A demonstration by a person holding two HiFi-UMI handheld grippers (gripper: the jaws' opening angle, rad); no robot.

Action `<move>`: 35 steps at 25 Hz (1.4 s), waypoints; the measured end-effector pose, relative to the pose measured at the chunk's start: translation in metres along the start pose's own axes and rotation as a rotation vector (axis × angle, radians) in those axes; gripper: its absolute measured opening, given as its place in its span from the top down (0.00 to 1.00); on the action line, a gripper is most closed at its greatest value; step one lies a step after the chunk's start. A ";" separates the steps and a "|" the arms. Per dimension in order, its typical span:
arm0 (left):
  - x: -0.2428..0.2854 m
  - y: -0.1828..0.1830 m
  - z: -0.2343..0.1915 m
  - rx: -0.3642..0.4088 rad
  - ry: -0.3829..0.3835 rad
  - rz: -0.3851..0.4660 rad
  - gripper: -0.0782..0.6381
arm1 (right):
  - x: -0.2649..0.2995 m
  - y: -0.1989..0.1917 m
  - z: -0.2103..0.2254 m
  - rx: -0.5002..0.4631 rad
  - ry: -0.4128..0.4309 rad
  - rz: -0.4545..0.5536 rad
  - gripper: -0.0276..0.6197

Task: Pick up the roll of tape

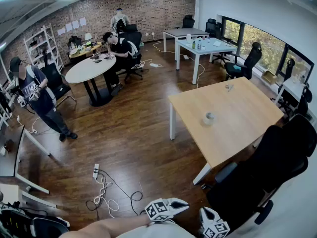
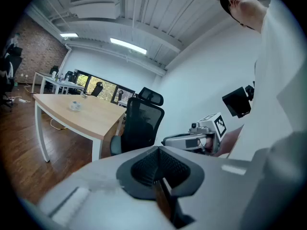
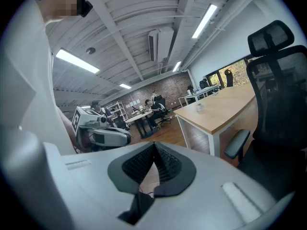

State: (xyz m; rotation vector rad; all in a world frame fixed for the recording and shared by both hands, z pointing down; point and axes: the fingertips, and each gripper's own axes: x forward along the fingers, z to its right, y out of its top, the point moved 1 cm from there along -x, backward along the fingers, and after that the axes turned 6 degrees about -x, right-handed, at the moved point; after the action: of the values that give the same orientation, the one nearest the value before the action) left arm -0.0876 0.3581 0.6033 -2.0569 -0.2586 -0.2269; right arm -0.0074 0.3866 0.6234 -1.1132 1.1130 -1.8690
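Observation:
The roll of tape (image 1: 208, 118) is a small pale ring lying flat on the light wooden table (image 1: 247, 128), well ahead of both grippers. It shows small and far off as the tape (image 2: 75, 105) in the left gripper view and the tape (image 3: 199, 107) in the right gripper view. My left gripper (image 1: 184, 205) and right gripper (image 1: 205, 213) sit close together at the bottom edge of the head view, held near my body. The left gripper's (image 2: 159, 150) black ribbed pads meet with nothing between them. The right gripper's (image 3: 154, 145) pads are likewise pressed together and empty.
A black office chair (image 1: 262, 167) stands between me and the near table corner. A power strip with cables (image 1: 99, 182) lies on the wood floor to the left. A small object (image 1: 229, 87) rests at the table's far end. People sit at a round table (image 1: 91, 68); another person (image 1: 37, 95) stands at left.

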 end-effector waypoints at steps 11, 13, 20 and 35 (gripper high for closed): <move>-0.008 0.038 -0.041 0.000 -0.025 0.015 0.88 | 0.037 0.038 0.007 0.000 -0.007 0.013 0.95; -0.011 0.049 -0.051 0.007 -0.027 0.022 0.88 | 0.046 0.049 0.013 0.005 -0.015 0.043 0.95; -0.038 0.083 -0.080 0.061 -0.018 0.065 0.88 | 0.076 0.095 0.007 -0.039 -0.035 0.106 0.95; -0.136 0.100 -0.165 -0.006 0.135 0.168 0.88 | 0.156 0.120 -0.013 -0.077 -0.073 0.042 0.95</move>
State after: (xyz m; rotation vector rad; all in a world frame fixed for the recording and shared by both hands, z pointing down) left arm -0.1991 0.1539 0.5613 -2.0469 -0.0019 -0.2616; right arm -0.0667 0.2088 0.5614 -1.1830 1.1658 -1.7524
